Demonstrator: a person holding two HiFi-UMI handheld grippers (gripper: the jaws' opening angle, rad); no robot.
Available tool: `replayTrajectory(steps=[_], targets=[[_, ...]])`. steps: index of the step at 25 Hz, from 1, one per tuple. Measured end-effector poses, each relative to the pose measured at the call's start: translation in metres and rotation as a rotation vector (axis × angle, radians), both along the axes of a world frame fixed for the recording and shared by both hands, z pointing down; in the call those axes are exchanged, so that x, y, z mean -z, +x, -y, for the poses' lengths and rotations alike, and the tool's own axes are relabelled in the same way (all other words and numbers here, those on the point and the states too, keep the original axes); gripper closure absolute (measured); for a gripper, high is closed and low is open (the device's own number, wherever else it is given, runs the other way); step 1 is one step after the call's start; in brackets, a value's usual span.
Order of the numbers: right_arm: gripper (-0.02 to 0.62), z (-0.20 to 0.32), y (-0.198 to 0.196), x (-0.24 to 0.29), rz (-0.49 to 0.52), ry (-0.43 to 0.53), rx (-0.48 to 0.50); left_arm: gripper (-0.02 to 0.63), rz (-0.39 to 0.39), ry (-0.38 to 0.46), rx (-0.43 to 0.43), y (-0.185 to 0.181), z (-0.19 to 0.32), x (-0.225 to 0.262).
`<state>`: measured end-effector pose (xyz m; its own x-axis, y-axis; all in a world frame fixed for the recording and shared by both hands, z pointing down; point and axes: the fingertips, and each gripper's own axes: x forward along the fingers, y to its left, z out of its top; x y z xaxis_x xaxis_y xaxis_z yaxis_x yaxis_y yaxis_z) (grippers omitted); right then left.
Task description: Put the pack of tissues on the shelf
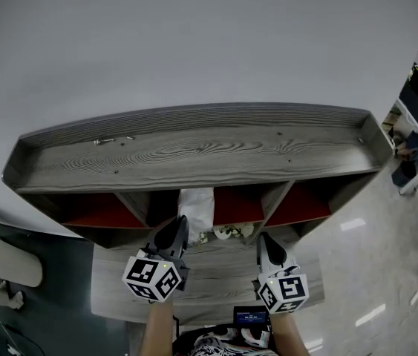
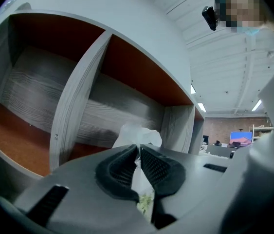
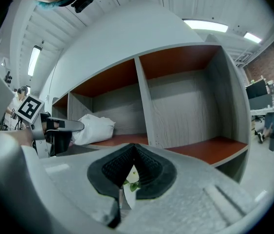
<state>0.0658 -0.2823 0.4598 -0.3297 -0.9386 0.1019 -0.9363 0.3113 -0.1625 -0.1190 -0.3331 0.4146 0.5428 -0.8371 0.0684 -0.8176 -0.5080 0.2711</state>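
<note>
Jaws of left gripper [image 1: 180, 225] and right gripper [image 1: 263, 239] both pinch the crinkled white pack of tissues [image 1: 196, 205]; grey woodgrain shelf [image 1: 194, 150] ahead.

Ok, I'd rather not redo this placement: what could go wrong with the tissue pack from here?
1. The left hand-held gripper pinches only thin wrapper of the pack of tissues; pushing may crumple or tear it rather than slide the pack.
2. The pack lies near the front of its compartment in the shelf; released here, it might slip out.
3. The right hand-held gripper also seems shut on wrapper; uneven pulls could twist it.
</note>
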Motion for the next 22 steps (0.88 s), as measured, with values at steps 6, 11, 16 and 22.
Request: replayTrajectory(steps=[6,11,16,22], targets=[[0.592,0.009,0.001,0.0,-0.006,-0.003,-0.005,0.592,0.009,-0.001,0.018,0.0,0.013,0.001],[0.594,0.014,0.003,-0.002,-0.01,-0.01,-0.009,0.591,0.016,0.0,0.029,0.002,0.019,0.0],[0.592,0.019,0.007,-0.003,-0.018,-0.003,-0.004,0.591,0.012,0.009,0.052,0.003,0.024,0.0],[0.592,0.02,0.01,-0.005,-0.009,-0.011,-0.011,0.591,0.021,0.019,0.067,0.004,0.025,0.0]])
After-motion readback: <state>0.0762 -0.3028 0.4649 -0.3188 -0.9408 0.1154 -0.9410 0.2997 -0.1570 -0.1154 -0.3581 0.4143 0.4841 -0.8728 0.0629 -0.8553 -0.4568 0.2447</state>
